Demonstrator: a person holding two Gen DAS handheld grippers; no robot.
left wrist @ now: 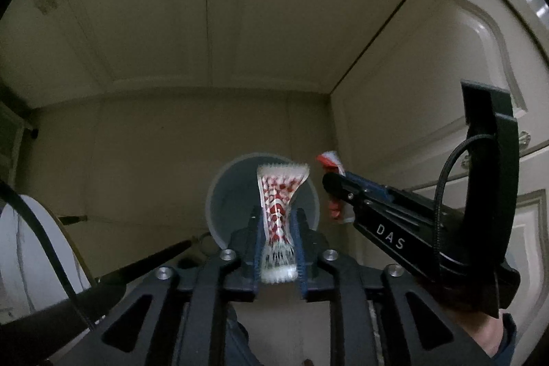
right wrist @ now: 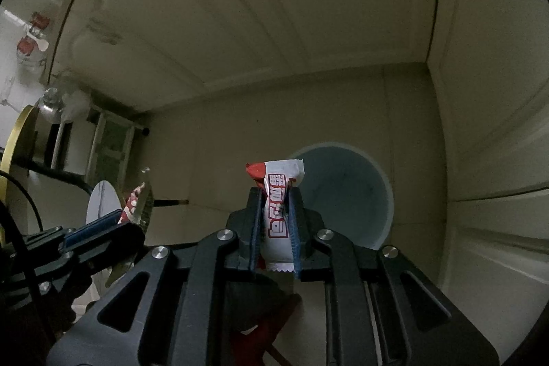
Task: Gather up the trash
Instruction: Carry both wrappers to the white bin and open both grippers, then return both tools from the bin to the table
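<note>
A flattened wrapper with red and white speckles (left wrist: 279,211) stands upright, pinched at its narrow waist, its serrated top edge fanned out in front of the open mouth of a round pale-blue bin (left wrist: 219,204) on the floor below. A white snack packet with red lettering (right wrist: 279,211) stands upright too, its crimped red-cornered end uppermost, beside the bin's rim.
</note>
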